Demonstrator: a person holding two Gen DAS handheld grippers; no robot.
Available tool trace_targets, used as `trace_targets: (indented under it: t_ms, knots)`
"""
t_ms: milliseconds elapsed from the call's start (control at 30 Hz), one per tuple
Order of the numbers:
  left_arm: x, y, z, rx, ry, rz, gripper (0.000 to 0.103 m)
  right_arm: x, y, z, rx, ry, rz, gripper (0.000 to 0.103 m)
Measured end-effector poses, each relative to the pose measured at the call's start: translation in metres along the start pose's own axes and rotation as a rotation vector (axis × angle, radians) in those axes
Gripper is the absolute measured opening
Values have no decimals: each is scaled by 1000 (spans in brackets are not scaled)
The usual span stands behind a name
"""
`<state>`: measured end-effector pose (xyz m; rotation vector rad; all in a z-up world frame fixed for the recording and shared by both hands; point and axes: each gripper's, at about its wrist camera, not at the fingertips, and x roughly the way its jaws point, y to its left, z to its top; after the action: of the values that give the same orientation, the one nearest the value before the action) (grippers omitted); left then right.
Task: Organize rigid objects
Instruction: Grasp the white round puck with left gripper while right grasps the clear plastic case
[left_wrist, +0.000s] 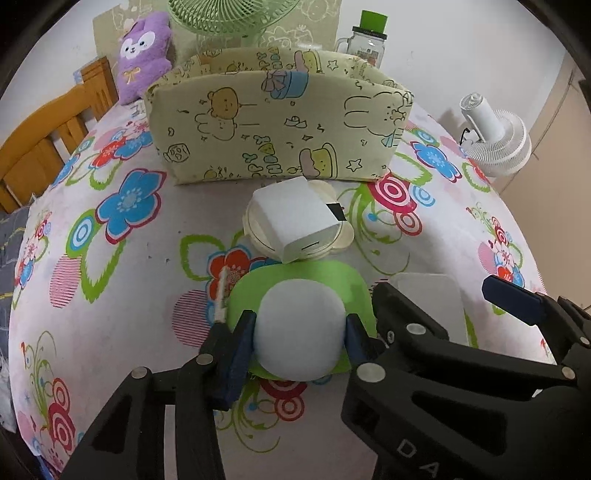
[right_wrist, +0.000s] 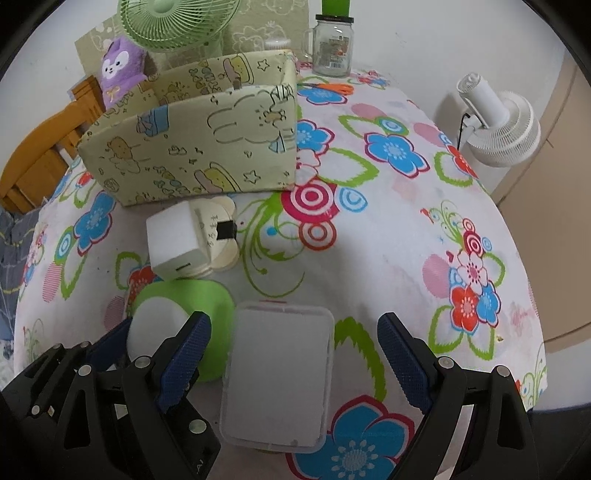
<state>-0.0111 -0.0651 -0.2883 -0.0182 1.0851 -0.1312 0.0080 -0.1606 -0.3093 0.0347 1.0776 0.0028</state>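
My left gripper (left_wrist: 301, 321) is shut on a white round object (left_wrist: 299, 332). Its blue pads press the object's two sides. The object sits on a green round base (left_wrist: 314, 280); both also show in the right wrist view, the white round object (right_wrist: 155, 328) low on the left. My right gripper (right_wrist: 293, 325) is open and straddles a flat clear plastic box (right_wrist: 277, 373) with a white top, without touching it. Just beyond lies a white cube-shaped box (left_wrist: 295, 218) on a cream flower-shaped dish (left_wrist: 343, 236). A cartoon-print fabric bin (left_wrist: 280, 129) stands behind them.
The table has a floral cloth (right_wrist: 388, 240). At the back are a purple plush (left_wrist: 144, 55), a green fan (left_wrist: 229, 14), a glass jar (right_wrist: 332, 48) and orange scissors (right_wrist: 328, 88). A white fan (right_wrist: 498, 125) stands off the right edge, and a wooden chair (left_wrist: 44, 140) off the left.
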Motion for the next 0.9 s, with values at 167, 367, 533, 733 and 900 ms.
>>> trace_targets:
  t_ms: [167,367,533,733,900]
  knots:
    - [1,-3,-2,17,-15,18,49,4,-5,-4,36,8,15,94]
    - [1,-1,0,0,-20,18,49,4,-6,-4,69,11,8,70]
    - [1,-2,1,-14,-17,20,49,4,0,1,18,13,-34,63]
    - [-12,2,9,-20,-42,23,49,-7,2,9,24,-14,-25,63]
    - [-25,4,22,-28,-70,27,49,-21,4,22,23,-45,-18,63]
